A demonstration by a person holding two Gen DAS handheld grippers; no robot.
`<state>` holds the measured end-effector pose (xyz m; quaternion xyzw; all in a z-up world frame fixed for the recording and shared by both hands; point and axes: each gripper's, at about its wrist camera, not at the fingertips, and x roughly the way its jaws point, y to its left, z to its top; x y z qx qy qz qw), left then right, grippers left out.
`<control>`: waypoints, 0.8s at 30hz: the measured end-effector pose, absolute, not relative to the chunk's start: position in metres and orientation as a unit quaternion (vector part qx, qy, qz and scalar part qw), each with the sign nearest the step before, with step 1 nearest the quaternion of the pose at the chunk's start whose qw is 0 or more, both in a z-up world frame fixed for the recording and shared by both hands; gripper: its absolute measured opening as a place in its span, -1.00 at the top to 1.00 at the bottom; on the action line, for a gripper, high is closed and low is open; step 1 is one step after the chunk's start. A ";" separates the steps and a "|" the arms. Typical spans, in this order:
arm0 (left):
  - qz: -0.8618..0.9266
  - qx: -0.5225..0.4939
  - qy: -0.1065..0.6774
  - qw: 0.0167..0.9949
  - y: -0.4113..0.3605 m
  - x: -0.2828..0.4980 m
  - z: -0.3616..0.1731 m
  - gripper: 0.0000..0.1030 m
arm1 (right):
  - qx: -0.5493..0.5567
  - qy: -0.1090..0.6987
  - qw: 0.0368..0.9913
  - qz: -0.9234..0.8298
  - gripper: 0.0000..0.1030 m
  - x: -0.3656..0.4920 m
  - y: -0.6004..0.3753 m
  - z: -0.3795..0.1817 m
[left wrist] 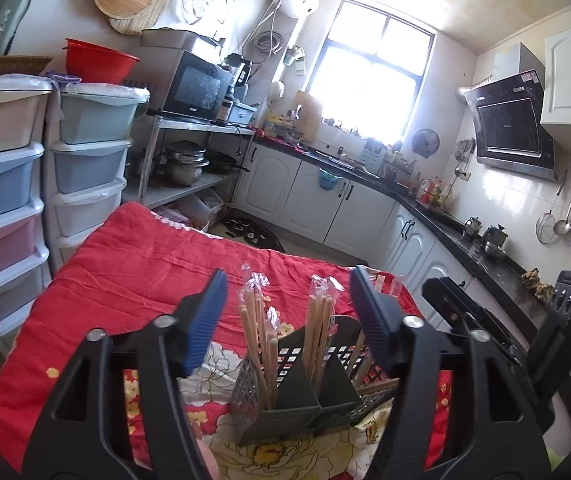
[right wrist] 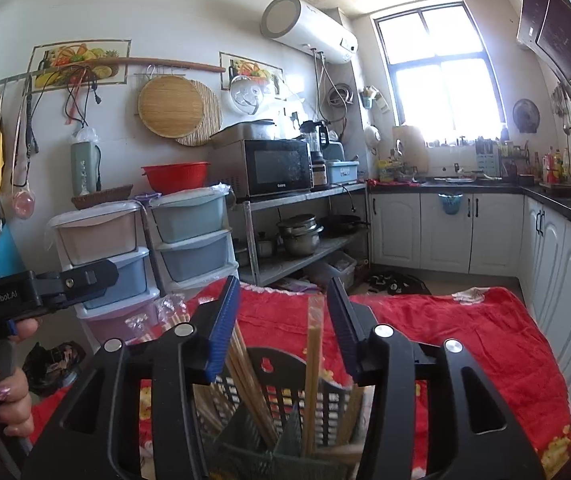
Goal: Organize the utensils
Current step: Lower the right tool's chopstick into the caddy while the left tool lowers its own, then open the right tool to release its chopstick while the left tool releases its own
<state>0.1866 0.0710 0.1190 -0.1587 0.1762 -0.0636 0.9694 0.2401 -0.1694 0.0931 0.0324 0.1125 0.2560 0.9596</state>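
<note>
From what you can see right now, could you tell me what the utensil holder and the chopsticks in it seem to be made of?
Utensil holder: dark matte plastic, judging by its moulded grid of holes and thin dividers. Chopsticks: pale wood or bamboo, unpainted and dull; some have clear plastic wrapping at the tips.

Bright window point(left wrist: 369, 80) ahead of the tongs, white cabinets point(left wrist: 325, 196) below it, drawer stacks point(left wrist: 85, 152) to the left, white tiled walls.

Our left claw point(left wrist: 287, 300) and right claw point(right wrist: 283, 312), black triangular frames with cut-outs, silver screws at the pivots, ribbed blue pads, our hand point(right wrist: 9, 396) with painted, glittery nails, "GenRobot.AI" lettering
</note>
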 end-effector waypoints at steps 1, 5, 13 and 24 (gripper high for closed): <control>-0.061 -0.159 0.175 0.970 0.073 0.183 0.120 -0.21 | 0.032 0.116 0.959 0.256 0.04 0.238 -0.171 0.094; -0.057 -0.160 0.173 0.970 0.075 0.173 0.122 -0.62 | 0.028 0.131 0.958 0.254 -0.10 0.222 -0.180 0.096; -0.054 -0.166 0.175 0.969 0.081 0.158 0.117 -0.79 | 0.020 0.149 0.956 0.253 -0.36 0.193 -0.189 0.092; -0.045 -0.157 0.192 0.968 0.073 0.133 0.093 -0.79 | 0.010 0.170 0.954 0.245 -0.71 0.161 -0.196 0.076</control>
